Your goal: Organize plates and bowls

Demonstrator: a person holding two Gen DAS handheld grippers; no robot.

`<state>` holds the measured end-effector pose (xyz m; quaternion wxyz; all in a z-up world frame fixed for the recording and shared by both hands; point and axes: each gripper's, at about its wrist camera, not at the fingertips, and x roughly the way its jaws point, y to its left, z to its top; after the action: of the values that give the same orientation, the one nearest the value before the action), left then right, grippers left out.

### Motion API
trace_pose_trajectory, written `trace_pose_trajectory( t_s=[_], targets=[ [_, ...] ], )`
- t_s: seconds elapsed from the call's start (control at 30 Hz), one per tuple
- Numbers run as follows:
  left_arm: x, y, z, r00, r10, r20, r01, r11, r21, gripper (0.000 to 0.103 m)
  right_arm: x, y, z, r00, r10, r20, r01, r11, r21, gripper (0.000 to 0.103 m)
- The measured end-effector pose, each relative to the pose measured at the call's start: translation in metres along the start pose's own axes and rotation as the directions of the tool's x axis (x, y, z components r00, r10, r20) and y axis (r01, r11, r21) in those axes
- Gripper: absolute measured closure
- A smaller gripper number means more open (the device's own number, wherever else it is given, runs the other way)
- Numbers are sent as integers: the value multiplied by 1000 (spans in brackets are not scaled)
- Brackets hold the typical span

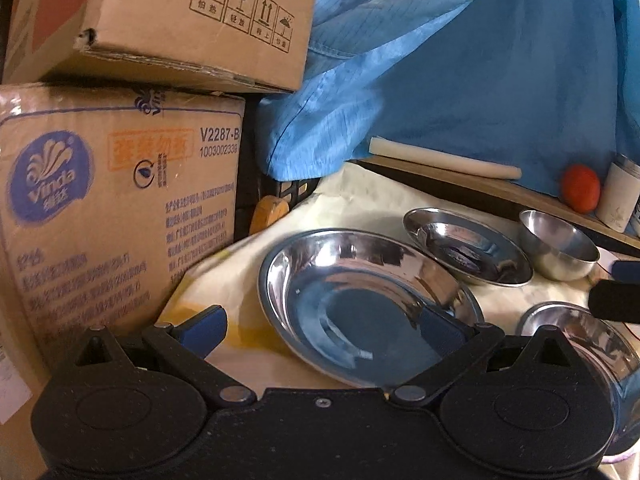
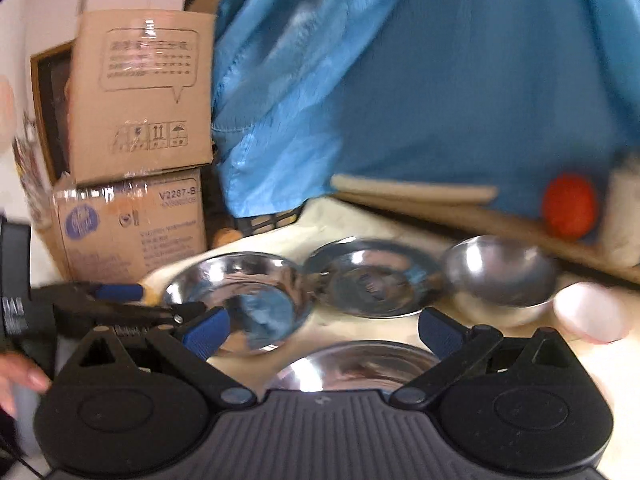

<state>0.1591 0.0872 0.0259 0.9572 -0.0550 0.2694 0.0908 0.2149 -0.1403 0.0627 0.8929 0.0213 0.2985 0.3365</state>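
Note:
A large steel plate (image 1: 360, 304) lies on the cream cloth right in front of my left gripper (image 1: 322, 330), which is open, its right pad over the plate's near rim. Behind the plate sit a smaller steel plate (image 1: 468, 252) and a small steel bowl (image 1: 560, 244). Another steel bowl (image 1: 580, 340) is at the lower right. In the blurred right wrist view, my right gripper (image 2: 324, 332) is open just above that near bowl (image 2: 360, 364). Beyond it stand the large plate (image 2: 240, 300), smaller plate (image 2: 372, 280) and small bowl (image 2: 500, 276).
Two stacked cardboard boxes (image 1: 120, 208) wall off the left. A blue garment (image 1: 460, 80) hangs behind. On a wooden board (image 1: 500, 192) at the back are a pale stick (image 1: 440, 158), an orange-red ball (image 1: 580, 188) and a white cup (image 1: 620, 196). A whitish bowl (image 2: 588, 312) sits right.

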Motion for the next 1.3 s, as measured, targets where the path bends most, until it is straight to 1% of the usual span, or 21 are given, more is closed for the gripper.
trace_pose_trajectory(
  t_s=[0.07, 0.13, 0.2, 0.3, 0.37, 0.47, 0.57, 0.67, 0.73, 0.77, 0.8, 0.83, 0.87, 0.9, 0.97, 1.0, 1.03, 1.1, 1.13, 1.2, 1.3],
  targets=[
    [2, 2, 2, 1000, -14, 2, 14, 1000, 9, 1, 16, -8, 11, 996, 59, -64, -56, 997, 55, 0],
    [7, 4, 4, 1000, -28, -3, 28, 1000, 11, 1, 31, -15, 19, 989, 102, -110, -89, 990, 113, 0],
    [9, 6, 5, 999, -44, -9, 44, 999, 10, 1, 44, -22, 26, 981, 124, -150, -97, 980, 175, 0],
    [14, 10, 5, 998, -65, -22, 65, 998, -4, 3, 57, -28, 29, 975, 148, -166, -108, 967, 230, 1],
    [16, 13, 5, 997, -77, -27, 76, 997, -16, 8, 66, -31, 29, 969, 161, -188, -110, 960, 257, 2],
    [18, 18, 5, 994, -104, -43, 102, 994, -43, 16, 74, -37, 28, 954, 204, -218, -132, 943, 305, 7],
    [22, 21, 6, 989, -135, -65, 131, 989, -69, 23, 83, -36, 30, 947, 214, -240, -134, 941, 311, 12],
    [25, 22, 7, 988, -133, -77, 126, 989, -81, 31, 91, -35, 30, 939, 220, -265, -134, 942, 309, 17],
    [27, 24, 7, 989, -121, -90, 113, 989, -93, 40, 98, -34, 29, 933, 221, -283, -128, 941, 313, 21],
    [28, 24, 7, 989, -113, -96, 103, 990, -99, 43, 100, -34, 29, 931, 224, -290, -128, 940, 316, 24],
    [29, 25, 7, 989, -106, -99, 96, 990, -104, 48, 103, -33, 28, 928, 226, -295, -127, 939, 320, 28],
    [30, 26, 7, 990, -100, -100, 89, 990, -111, 52, 106, -33, 27, 926, 228, -300, -126, 938, 324, 29],
    [30, 26, 7, 990, -96, -101, 85, 990, -115, 54, 107, -33, 26, 925, 230, -304, -126, 937, 327, 33],
    [30, 27, 7, 991, -92, -101, 80, 990, -119, 56, 108, -33, 25, 925, 225, -307, -120, 937, 327, 39],
    [30, 28, 7, 992, -82, -99, 69, 990, -126, 61, 109, -32, 23, 927, 215, -308, -110, 940, 323, 48],
    [29, 29, 7, 993, -73, -95, 61, 990, -127, 65, 109, -32, 22, 926, 218, -310, -111, 938, 329, 54],
    [29, 30, 7, 994, -65, -92, 52, 990, -128, 70, 110, -32, 21, 924, 221, -313, -110, 935, 336, 56],
    [28, 32, 7, 994, -52, -94, 40, 991, -129, 76, 110, -32, 20, 922, 218, -320, -102, 934, 342, 69],
    [28, 32, 7, 994, -48, -93, 36, 991, -131, 80, 111, -32, 19, 921, 215, -326, -95, 933, 346, 71],
    [26, 34, 7, 995, -42, -92, 29, 990, -135, 84, 111, -31, 19, 922, 199, -331, -78, 935, 345, 78],
    [23, 34, 6, 996, -41, -84, 29, 990, -138, 84, 110, -32, 18, 923, 191, -334, -66, 934, 351, 86]
  ],
)
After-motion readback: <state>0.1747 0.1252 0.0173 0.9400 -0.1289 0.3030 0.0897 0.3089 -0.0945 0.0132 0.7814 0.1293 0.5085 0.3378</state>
